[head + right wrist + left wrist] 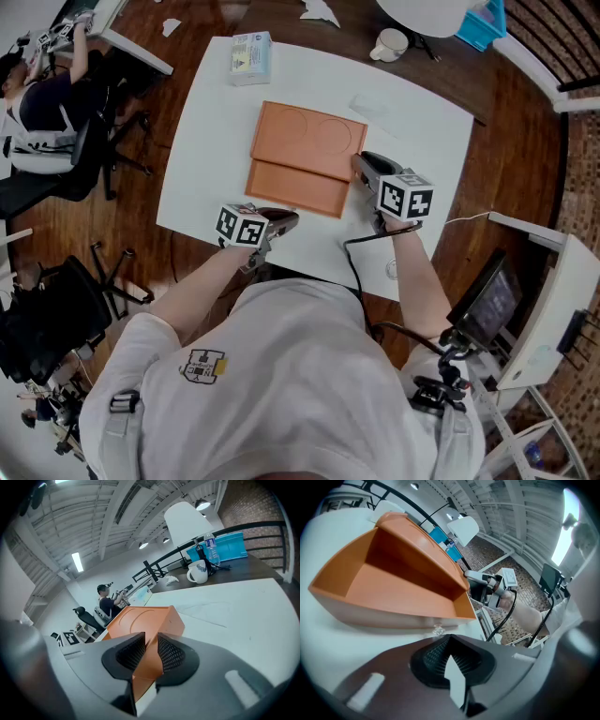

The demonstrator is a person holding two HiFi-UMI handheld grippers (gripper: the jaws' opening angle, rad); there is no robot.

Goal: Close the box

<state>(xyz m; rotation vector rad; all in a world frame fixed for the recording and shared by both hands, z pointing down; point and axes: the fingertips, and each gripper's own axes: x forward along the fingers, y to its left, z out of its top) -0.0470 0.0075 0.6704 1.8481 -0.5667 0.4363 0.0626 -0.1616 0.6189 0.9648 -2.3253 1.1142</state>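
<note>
An orange box (305, 141) lies in the middle of the white table (206, 159). Its top panel bears two pressed circles, and a lower orange section runs along its near side. In the left gripper view the box (393, 573) shows an open hollow facing me. My right gripper (364, 161) is at the box's right edge. Its jaws (150, 644) are closed on an orange edge of the box (140, 620), which fills the gap between the pads. My left gripper (286, 220) rests on the table just short of the box's near edge, shut (449, 641) and holding nothing.
A small pale carton (251, 56) lies at the table's far left corner. A white mug (391, 44) stands on the wooden floor beyond the table, beside a blue crate (483, 23). A person sits at a desk at far left (37, 94). A monitor stand (497, 300) is at my right.
</note>
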